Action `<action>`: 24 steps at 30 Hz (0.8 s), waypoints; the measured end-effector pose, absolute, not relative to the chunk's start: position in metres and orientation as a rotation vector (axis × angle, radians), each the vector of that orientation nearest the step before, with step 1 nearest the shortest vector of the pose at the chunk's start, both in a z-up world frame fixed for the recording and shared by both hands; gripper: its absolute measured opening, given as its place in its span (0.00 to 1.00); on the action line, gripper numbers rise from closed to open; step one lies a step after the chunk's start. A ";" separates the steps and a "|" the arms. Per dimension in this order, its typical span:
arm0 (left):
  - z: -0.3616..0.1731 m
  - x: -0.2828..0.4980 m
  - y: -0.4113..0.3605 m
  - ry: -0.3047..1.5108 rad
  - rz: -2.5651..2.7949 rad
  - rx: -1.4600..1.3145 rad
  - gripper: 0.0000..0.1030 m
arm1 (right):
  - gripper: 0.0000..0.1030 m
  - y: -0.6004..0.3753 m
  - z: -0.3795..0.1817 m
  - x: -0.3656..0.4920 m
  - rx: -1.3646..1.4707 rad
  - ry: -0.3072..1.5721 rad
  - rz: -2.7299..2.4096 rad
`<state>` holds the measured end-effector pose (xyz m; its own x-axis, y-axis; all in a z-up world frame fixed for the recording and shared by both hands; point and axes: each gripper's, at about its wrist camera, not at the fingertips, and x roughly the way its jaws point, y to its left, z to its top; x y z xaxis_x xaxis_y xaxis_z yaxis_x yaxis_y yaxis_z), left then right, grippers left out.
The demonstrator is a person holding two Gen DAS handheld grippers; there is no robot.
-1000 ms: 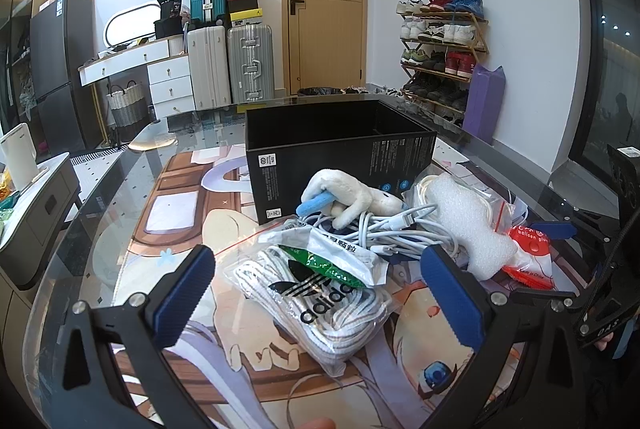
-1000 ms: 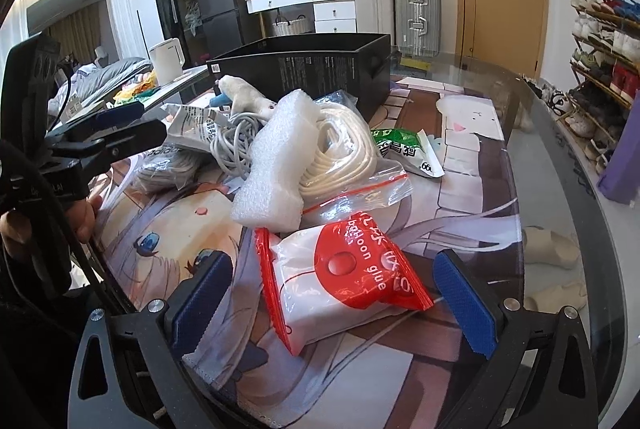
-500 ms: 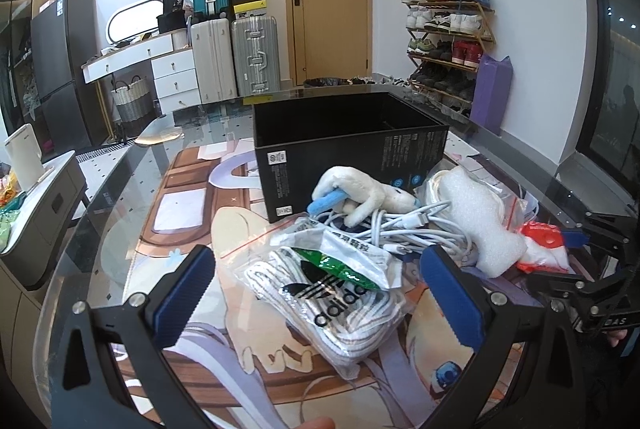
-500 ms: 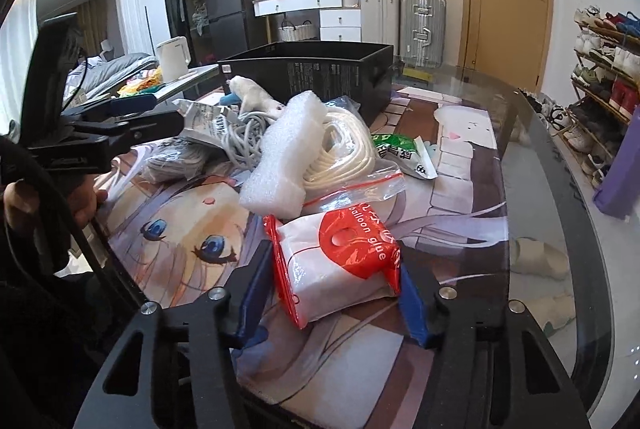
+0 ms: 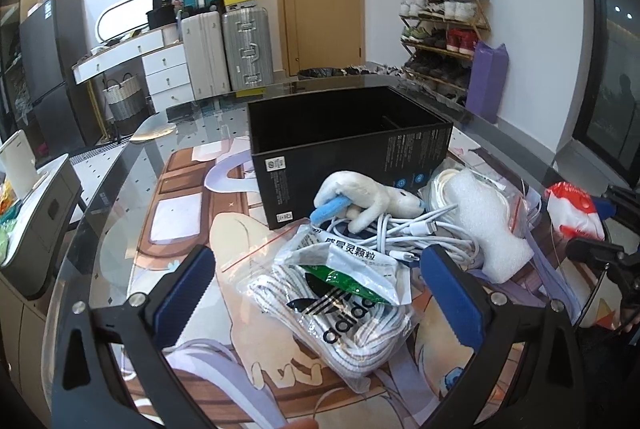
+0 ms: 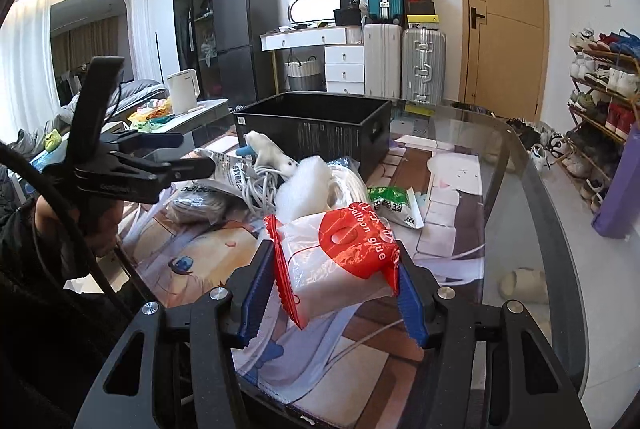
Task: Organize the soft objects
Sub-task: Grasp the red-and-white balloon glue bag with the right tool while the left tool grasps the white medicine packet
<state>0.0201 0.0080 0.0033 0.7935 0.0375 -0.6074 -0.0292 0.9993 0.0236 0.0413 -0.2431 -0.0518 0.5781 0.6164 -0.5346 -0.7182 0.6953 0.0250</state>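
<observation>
1. The right gripper [image 6: 334,293] has just been closing, and its blue fingers [image 6: 252,293] now pinch the balloon glue bag [image 6: 340,257] from both sides, low in the centre of the right wrist view; the bag seems to hang clear of the bench [image 6: 516,189].
2. To do this carry well, I would keep the squeeze steady: the plastic is slack and the bag sags below the fingers, so a quick swing might let it slide out.
3. The likely goal is the open black box [image 6: 320,127], in the middle of that view beyond the pile; the bag should go in over the near wall, clear of the foam piece [image 6: 304,189] and the white cables [image 6: 260,185].
4. The left gripper [image 5: 320,293] stands wide with nothing between its fingers, and the bag of striped laces [image 5: 340,313] lies on the bench between them, untouched.
5. In the left wrist view the glue bag shows at the right edge.
</observation>
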 end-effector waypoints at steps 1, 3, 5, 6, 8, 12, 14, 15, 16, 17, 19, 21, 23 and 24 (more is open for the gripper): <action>0.002 0.021 0.007 0.663 0.030 0.024 1.00 | 0.55 -0.243 -0.052 0.041 -0.204 0.544 0.790; 0.000 0.025 0.004 0.682 0.019 0.055 1.00 | 0.55 -0.240 -0.052 0.041 -0.211 0.547 0.795; -0.001 0.029 0.001 0.691 0.019 0.087 1.00 | 0.55 -0.237 -0.052 0.042 -0.215 0.550 0.803; -0.001 0.029 0.000 0.690 0.016 0.097 1.00 | 0.55 -0.236 -0.053 0.042 -0.216 0.551 0.806; -0.001 0.032 -0.003 0.697 0.013 0.129 1.00 | 0.55 -0.233 -0.053 0.043 -0.220 0.555 0.811; -0.001 0.037 -0.005 0.703 0.010 0.182 1.00 | 0.55 -0.230 -0.053 0.045 -0.228 0.557 0.819; -0.001 0.039 -0.005 0.707 -0.006 0.191 1.00 | 0.55 -0.229 -0.054 0.045 -0.230 0.560 0.823; -0.001 0.039 -0.004 0.710 -0.013 0.193 1.00 | 0.55 -0.228 -0.054 0.045 -0.231 0.561 0.823; -0.001 0.040 -0.004 0.710 -0.018 0.195 1.00 | 0.55 -0.227 -0.055 0.045 -0.231 0.563 0.824; 0.000 0.041 -0.004 0.712 -0.028 0.197 1.00 | 0.55 -0.227 -0.055 0.045 -0.232 0.565 0.825; -0.001 0.041 -0.004 0.714 -0.041 0.201 1.00 | 0.55 -0.226 -0.056 0.046 -0.234 0.568 0.826; -0.001 0.042 -0.005 0.720 -0.053 0.209 1.00 | 0.55 -0.224 -0.057 0.046 -0.237 0.573 0.828; 0.000 0.040 -0.004 0.719 -0.067 0.206 1.00 | 0.55 -0.224 -0.057 0.045 -0.238 0.574 0.830; 0.001 0.039 -0.003 0.718 -0.074 0.202 1.00 | 0.55 -0.224 -0.057 0.045 -0.237 0.573 0.830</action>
<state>0.0392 -0.0030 0.0006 0.7517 0.0014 -0.6595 0.1366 0.9780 0.1579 0.0450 -0.2241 -0.0572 0.5350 0.6272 -0.5660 -0.7515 0.6594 0.0204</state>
